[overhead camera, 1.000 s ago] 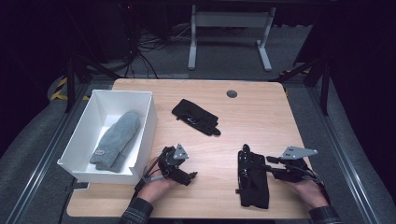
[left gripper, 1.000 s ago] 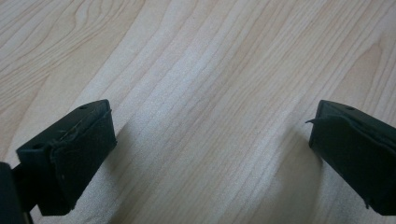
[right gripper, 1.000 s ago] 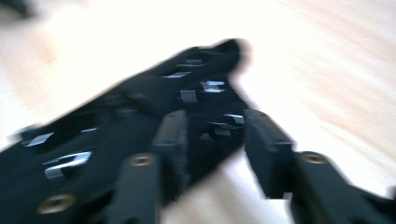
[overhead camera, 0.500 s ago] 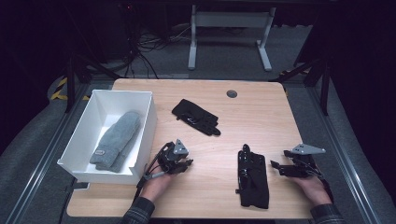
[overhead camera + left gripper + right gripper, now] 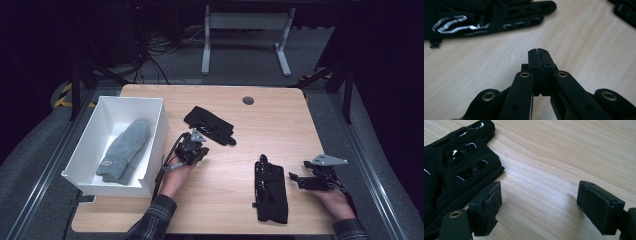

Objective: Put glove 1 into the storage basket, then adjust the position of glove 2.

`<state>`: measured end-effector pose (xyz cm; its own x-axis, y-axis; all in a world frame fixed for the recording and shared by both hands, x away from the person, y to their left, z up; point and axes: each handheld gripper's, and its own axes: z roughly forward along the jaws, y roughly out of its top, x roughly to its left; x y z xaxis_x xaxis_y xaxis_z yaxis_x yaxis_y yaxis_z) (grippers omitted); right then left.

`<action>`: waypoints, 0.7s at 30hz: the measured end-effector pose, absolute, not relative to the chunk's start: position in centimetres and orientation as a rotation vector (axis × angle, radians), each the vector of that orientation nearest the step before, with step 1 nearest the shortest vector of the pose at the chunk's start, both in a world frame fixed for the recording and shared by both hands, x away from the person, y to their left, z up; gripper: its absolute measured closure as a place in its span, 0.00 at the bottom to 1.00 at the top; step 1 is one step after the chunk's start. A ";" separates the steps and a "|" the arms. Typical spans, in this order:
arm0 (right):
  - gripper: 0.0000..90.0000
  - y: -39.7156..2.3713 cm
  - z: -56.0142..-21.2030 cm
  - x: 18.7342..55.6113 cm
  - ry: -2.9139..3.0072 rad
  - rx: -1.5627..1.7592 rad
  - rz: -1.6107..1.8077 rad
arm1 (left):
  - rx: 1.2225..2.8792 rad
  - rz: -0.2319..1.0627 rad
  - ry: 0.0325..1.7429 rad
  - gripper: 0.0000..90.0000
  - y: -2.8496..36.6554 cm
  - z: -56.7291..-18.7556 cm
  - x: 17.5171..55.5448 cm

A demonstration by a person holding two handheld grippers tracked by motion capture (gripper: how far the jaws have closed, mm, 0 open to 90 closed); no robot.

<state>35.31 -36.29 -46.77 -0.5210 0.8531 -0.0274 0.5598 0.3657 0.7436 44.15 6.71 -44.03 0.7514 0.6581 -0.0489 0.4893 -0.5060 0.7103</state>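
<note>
On the wooden table (image 5: 230, 200) two black gloves lie well apart. One glove (image 5: 209, 125) sits toward the middle of the far half, slanted, with pale printing on its back in the left gripper view (image 5: 474, 17). The other glove (image 5: 270, 188) lies lengthwise near the front edge on the right, fingers pointing away from the person.

The left gripper (image 5: 196, 146) is held just beside the far glove's near edge, a little short of it and not touching it. In the left gripper view its jaws are pressed flat together with nothing between them (image 5: 539, 53); they have just been closing, on empty air. The glove lies beyond the tips across bare wood.

The right gripper (image 5: 296, 179) rests low at the right edge of the near glove. Its jaws are spread wide (image 5: 539, 202), having just opened a little further, and only bare wood shows between them. The glove's fingers (image 5: 461, 162) lie against the left jaw in that view, beside it rather than inside the gap.

At the table's left edge stands a white box (image 5: 152, 150) with a grey mitten (image 5: 125, 150) lying inside. A small dark round fitting (image 5: 247, 100) sits in the tabletop near the far edge.
</note>
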 end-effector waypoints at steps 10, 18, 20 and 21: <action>0.23 -36.3 -46.8 35.3 2.223 1.228 0.971 | 2.176 0.321 0.889 1.00 5.8 -44.5 48.6; 0.22 -36.3 -46.8 35.4 2.224 1.227 0.970 | 2.173 0.388 0.934 1.00 5.2 -44.6 51.8; 0.22 -36.2 -46.8 35.4 2.224 1.227 0.970 | 2.197 0.381 0.955 1.00 5.1 -45.1 52.4; 0.22 -36.2 -46.8 35.4 2.224 1.227 0.970 | 2.204 0.365 0.966 1.00 5.0 -45.4 52.5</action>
<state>35.37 -36.25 -46.78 -0.5226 0.8521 -0.0275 0.5594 0.3670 0.7432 52.48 5.00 -45.41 0.6833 0.7299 -0.0187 0.5349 -0.4829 0.6933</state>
